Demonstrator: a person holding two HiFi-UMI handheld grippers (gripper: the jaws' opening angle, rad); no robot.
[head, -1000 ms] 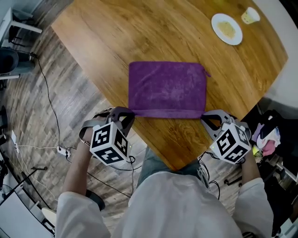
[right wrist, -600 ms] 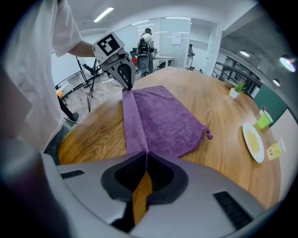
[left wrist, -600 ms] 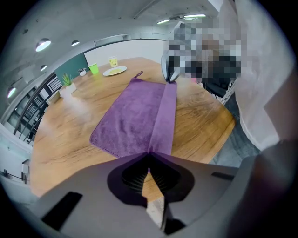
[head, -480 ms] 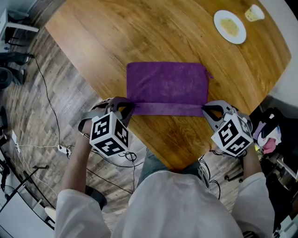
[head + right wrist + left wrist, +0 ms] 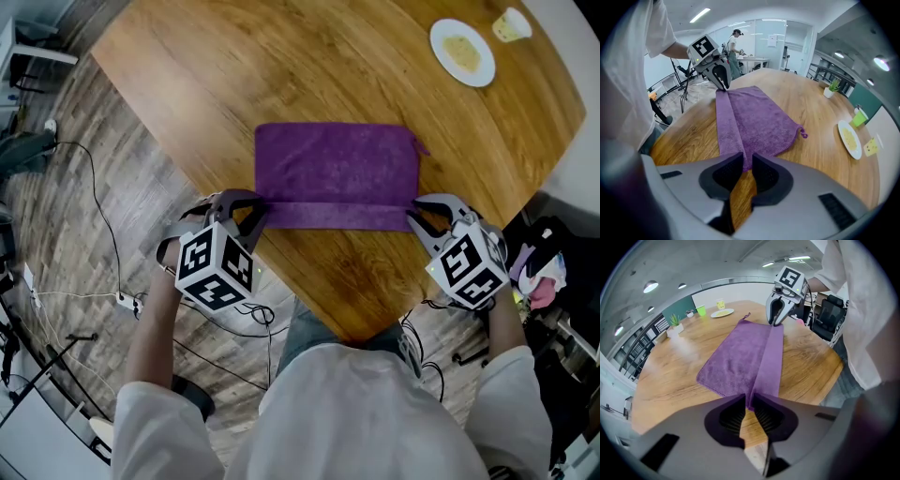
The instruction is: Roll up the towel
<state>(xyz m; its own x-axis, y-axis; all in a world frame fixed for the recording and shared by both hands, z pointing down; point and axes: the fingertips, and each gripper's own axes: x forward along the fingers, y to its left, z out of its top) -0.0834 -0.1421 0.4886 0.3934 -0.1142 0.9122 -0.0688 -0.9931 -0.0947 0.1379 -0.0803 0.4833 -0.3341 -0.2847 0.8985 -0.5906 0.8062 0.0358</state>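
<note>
Broadly, a round-edged wooden table (image 5: 328, 56) fills the head view, with the person standing at its near edge. On it lies a purple towel (image 5: 337, 169), spread flat toward the near side and about midway between left and right. Its long axis runs left to right, parallel to the person's shoulders. Its near long edge is turned over toward the far side, making a narrow doubled band along the whole length. The rest lies in a single layer beyond it.

The left gripper (image 5: 255, 216) stands at the left end of that band and the right gripper (image 5: 419, 217) at the right end. Both point steeply down at the table. In each gripper view the jaws have just been opening and now stand a small way apart. The end of the folded band sits in the narrow gap between the tips, loosely rather than squeezed.

Far off to the right rests a white plate (image 5: 462, 53) with something yellow on it, and a small pale yellow item (image 5: 511, 26) just beyond it. A little hanging loop (image 5: 420, 149) sticks out from the towel's far right corner.
</note>
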